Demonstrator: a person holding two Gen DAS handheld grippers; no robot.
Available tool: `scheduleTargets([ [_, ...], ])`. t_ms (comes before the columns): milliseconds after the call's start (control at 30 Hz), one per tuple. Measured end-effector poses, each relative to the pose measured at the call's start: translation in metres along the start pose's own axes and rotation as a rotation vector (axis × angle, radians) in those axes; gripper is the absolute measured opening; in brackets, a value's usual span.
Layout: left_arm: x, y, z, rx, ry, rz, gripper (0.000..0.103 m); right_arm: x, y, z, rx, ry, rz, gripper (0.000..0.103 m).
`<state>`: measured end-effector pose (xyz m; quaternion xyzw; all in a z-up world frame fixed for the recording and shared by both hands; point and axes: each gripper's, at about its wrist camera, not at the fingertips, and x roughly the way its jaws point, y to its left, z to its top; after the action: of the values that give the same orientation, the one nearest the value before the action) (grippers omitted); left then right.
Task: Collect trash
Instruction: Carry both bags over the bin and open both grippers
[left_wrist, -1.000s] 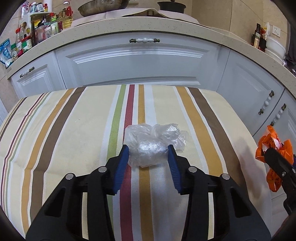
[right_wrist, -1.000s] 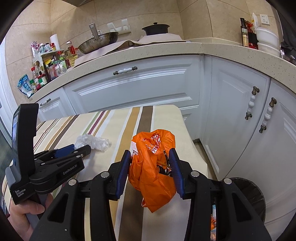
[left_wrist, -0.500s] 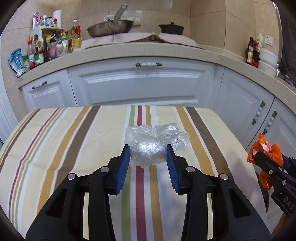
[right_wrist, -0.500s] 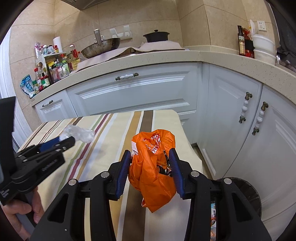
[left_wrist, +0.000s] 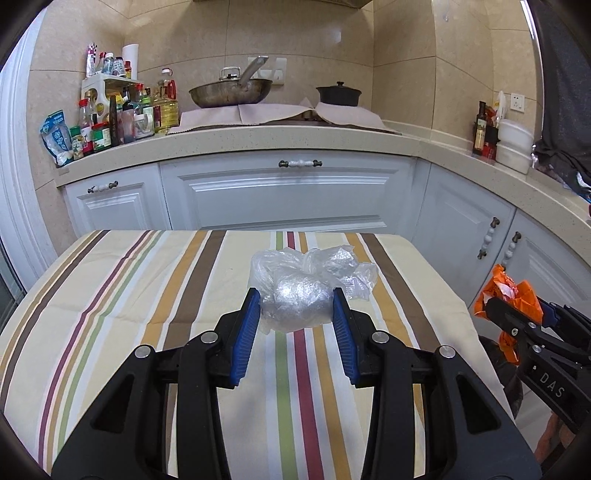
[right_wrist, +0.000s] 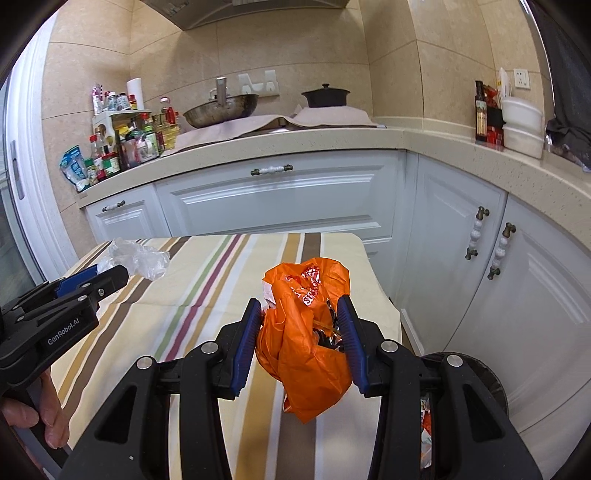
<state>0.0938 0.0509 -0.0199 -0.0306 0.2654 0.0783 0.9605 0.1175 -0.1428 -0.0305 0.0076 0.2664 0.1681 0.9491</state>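
Kitchen corner with white cabinets and a beige worktop wrapping round the back; a wok (left_wrist: 231, 92) and a dark pot (left_wrist: 339, 95) sit up there on cloths, well away from the action. Down front is a table (left_wrist: 110, 295) under a striped cloth, and that's where the trash is being picked from.

Left wrist view: the left tongs (left_wrist: 294, 314) are pinching a crumpled clear plastic bag (left_wrist: 299, 291) between the blue pads, gripped round its denser middle with loose film puffing out the far side. Grabbing the bulky core makes sense, since thin film would just slip out otherwise. Looks lifted clear of the cloth, though I can't be totally sure from this angle. At the right edge you can see the other tool with an orange bag (left_wrist: 511, 291) in it, out past the table's corner.

Right wrist view: the right tongs (right_wrist: 301, 334) are clamped on that orange bag (right_wrist: 306, 332), squeezed mid-body so the bottom hangs down free. It's held over the table's right end, and just beyond, on the floor by the cabinets, there's a round bin (right_wrist: 480, 373) with some rubbish already in it. My guess is the orange one gets dropped there first, being closer. The left tongs (right_wrist: 110, 275) show at the left edge with the clear plastic (right_wrist: 138, 256), and a hand (right_wrist: 40, 417) on the grip.
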Motion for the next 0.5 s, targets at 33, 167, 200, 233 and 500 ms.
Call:
scheduleTargets([
  [33,-0.006,0.001,-0.001,0.001,-0.005,-0.002,0.038,-0.003,0.001,0.0,-0.003,-0.003,0.0,0.043],
  [167,-0.024,0.004,-0.008,-0.001,-0.015,-0.009,0.038,-0.019,0.008,-0.006,-0.017,-0.015,-0.001,0.043],
  [200,-0.029,0.005,-0.01,0.0,-0.017,-0.011,0.038,-0.023,0.009,-0.008,-0.02,-0.016,-0.001,0.043],
  [233,-0.034,0.005,-0.013,0.002,-0.018,-0.012,0.038,-0.025,0.01,-0.009,-0.022,-0.017,-0.002,0.043],
  [500,-0.064,0.002,-0.027,0.019,-0.029,-0.035,0.038,-0.048,0.009,-0.021,-0.026,-0.022,-0.024,0.043],
])
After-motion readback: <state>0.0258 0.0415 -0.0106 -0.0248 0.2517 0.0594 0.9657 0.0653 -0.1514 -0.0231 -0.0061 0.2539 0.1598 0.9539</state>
